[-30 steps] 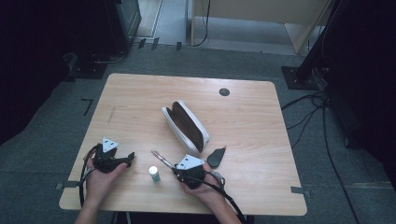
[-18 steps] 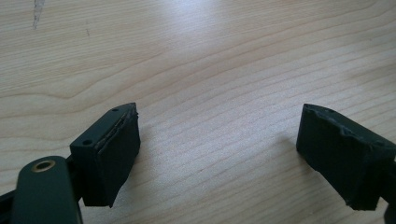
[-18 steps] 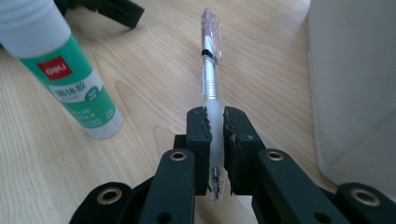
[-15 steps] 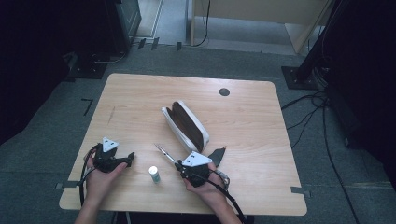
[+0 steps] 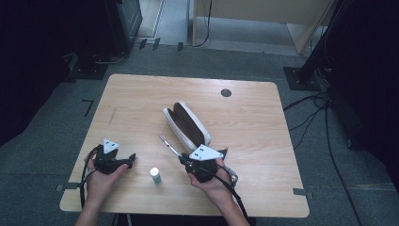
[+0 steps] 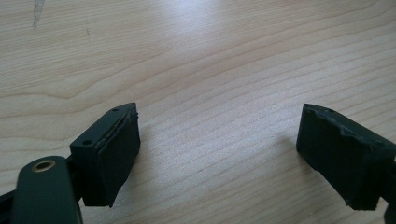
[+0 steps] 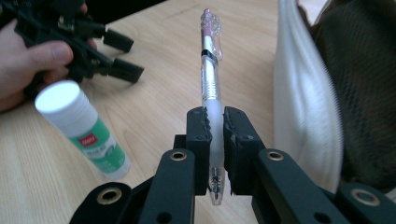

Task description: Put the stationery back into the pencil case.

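Observation:
My right gripper (image 7: 214, 126) is shut on a clear pen (image 7: 211, 88) with a pink top, gripping its frosted lower part. In the high view the pen (image 5: 169, 145) sticks out to the upper left of the right gripper (image 5: 184, 159), held above the table. An open white pencil case (image 5: 186, 123) with a brown lining lies just beyond it, and its white wall (image 7: 308, 116) is close on the right. A green-and-white glue stick (image 5: 155, 175) stands between the hands. My left gripper (image 5: 129, 160) rests on the wood, open with nothing between its jaws (image 6: 219, 154).
The wooden table (image 5: 141, 94) has a round black cable hole (image 5: 226, 92) at the back. A dark flat object (image 5: 224, 151) lies partly hidden behind the right gripper. In the right gripper view the left hand and its gripper (image 7: 100, 51) are beyond the glue stick (image 7: 84, 133).
The right gripper has lifted the pen and shifted right, closer to the near end of the pencil case. The left gripper and the glue stick have stayed put.

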Demonstrator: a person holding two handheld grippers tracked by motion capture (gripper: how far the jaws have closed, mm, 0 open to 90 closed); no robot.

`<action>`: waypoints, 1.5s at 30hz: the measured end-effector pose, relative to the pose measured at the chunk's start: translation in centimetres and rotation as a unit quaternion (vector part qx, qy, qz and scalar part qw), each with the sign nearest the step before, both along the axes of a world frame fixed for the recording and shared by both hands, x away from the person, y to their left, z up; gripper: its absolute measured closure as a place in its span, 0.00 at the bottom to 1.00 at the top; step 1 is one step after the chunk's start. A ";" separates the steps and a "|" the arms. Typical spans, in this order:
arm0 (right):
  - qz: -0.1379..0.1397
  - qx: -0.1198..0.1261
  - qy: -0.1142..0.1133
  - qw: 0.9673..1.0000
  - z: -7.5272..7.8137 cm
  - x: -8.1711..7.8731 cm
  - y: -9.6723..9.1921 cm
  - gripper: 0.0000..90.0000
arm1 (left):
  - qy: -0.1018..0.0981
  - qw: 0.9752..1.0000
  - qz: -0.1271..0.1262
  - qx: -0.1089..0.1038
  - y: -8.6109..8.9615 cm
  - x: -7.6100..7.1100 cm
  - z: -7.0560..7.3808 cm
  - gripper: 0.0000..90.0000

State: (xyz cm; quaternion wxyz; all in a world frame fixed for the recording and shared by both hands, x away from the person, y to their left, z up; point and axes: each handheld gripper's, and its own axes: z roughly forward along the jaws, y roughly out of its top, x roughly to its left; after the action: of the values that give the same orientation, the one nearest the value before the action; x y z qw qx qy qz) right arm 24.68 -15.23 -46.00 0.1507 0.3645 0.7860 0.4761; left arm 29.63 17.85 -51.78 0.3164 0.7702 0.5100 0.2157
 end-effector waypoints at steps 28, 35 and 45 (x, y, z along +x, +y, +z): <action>-0.078 0.035 -0.007 0.996 3.8 4.8 -2.4 0.91 | 0.000 1.000 -0.001 0.000 0.0 0.0 0.0 0.15; -0.092 0.014 -0.001 0.996 2.8 5.6 -2.1 0.91 | 0.000 1.000 0.000 0.000 0.0 0.0 0.0 0.15; -0.104 -0.017 0.015 0.994 1.2 6.4 -1.7 0.91 | 0.000 1.000 0.000 0.000 0.0 0.0 0.0 0.15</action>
State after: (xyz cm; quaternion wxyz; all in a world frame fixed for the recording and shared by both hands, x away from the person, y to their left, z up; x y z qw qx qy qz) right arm 31.09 -16.95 -44.79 0.1939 0.4486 0.7537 0.4393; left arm 29.65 17.85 -51.79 0.3167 0.7703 0.5097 0.2160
